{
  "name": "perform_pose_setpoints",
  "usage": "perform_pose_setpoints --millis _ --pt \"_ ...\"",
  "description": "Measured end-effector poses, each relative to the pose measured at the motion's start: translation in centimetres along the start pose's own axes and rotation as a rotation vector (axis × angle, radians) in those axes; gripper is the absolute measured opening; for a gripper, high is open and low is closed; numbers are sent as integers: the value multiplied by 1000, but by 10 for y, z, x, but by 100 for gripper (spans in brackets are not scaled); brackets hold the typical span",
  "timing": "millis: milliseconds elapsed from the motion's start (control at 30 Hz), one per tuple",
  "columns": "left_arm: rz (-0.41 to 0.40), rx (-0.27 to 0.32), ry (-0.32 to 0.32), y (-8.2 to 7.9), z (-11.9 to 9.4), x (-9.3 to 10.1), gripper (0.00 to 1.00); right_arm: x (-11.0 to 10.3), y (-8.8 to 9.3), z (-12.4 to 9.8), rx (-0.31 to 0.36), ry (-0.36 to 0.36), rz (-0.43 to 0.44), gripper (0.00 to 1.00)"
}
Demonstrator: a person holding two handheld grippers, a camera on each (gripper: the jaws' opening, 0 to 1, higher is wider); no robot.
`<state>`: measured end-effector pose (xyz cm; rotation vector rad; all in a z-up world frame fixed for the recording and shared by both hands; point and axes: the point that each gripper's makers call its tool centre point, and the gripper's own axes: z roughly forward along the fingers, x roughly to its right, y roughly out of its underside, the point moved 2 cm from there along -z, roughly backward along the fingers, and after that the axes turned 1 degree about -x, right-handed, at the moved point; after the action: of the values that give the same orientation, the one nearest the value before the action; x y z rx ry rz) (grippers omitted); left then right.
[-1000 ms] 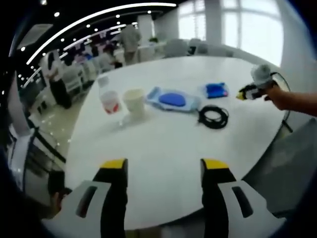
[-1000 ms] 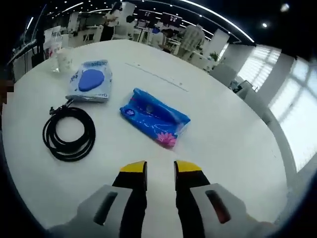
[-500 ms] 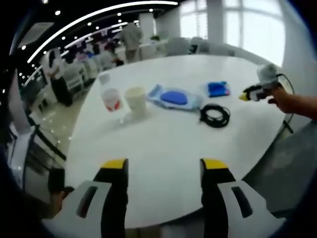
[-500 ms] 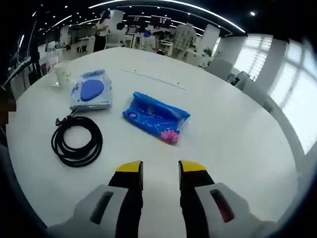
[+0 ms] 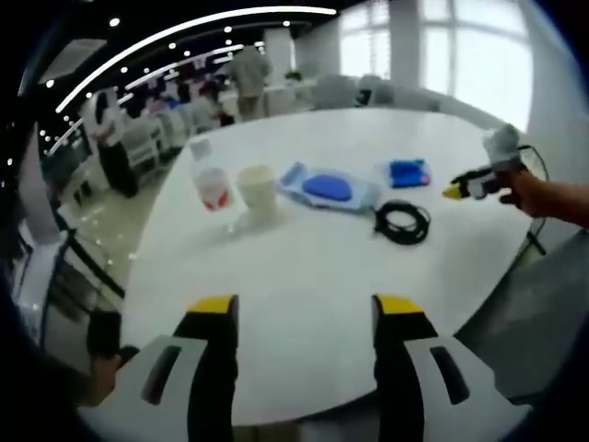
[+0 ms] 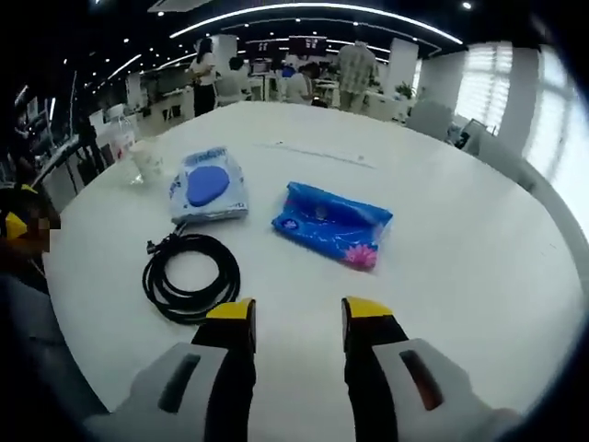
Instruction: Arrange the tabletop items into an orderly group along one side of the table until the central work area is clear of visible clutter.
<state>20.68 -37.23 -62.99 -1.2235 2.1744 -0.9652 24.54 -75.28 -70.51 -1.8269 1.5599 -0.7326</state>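
**Round white table: five loose items, both grippers empty**

- Table (image 5: 304, 267): white, round, in an open office. Its near edge is cut off below the jaws in both views.
- Left gripper (image 5: 305, 308): held over the table's near edge, jaws wide apart, nothing between them.
- Right gripper (image 6: 298, 313): over bare tabletop, jaws a moderate gap apart, empty. Seen small in the left gripper view at far right, carried by a hand (image 5: 529, 191); its jaw state cannot be told there.
- Black cable coil (image 6: 191, 276): lying flat, just ahead and left of the right gripper's jaws; one end trails towards the wipes pack.
- Wipes pack (image 6: 208, 186): pale wrapper with a blue oval lid, beyond the coil, near it. Print too small to read.
- Blue tissue packet (image 6: 333, 223): crumpled, pink flower at one corner, beside the wipes pack but apart from it.
- Paper cup (image 5: 257, 190): upright, pale, left of the wipes pack.
- Clear container with a red label (image 5: 211, 181): upright, just beside the cup; whether they touch cannot be told. Blurred; label unreadable.
- Background: people standing among desks and chairs, blurred.
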Motion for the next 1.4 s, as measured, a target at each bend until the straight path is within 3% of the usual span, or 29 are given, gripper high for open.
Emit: perform_pose_setpoints --millis 167,300,533,667,1000,1233,1400 --pt "-5 12 3 -1 -1 0 55 -17 -4 4 29 -71 43 47" --pt "-6 17 4 -2 -3 0 55 -30 -5 14 17 -115 24 56" --pt "-14 30 -5 -4 -4 -2 56 -43 -10 22 0 -150 6 57" --pt "-21 34 -9 -4 -4 -3 56 -49 -1 31 -46 -170 40 57" --pt "-13 28 -17 -4 -4 -3 57 -58 2 51 -103 -164 -7 44" --pt "-13 25 -13 -4 -3 -3 57 -60 -6 58 -98 -158 -52 36" --pt "6 19 -15 -5 -1 -2 57 -62 -7 62 -94 -152 -137 26"
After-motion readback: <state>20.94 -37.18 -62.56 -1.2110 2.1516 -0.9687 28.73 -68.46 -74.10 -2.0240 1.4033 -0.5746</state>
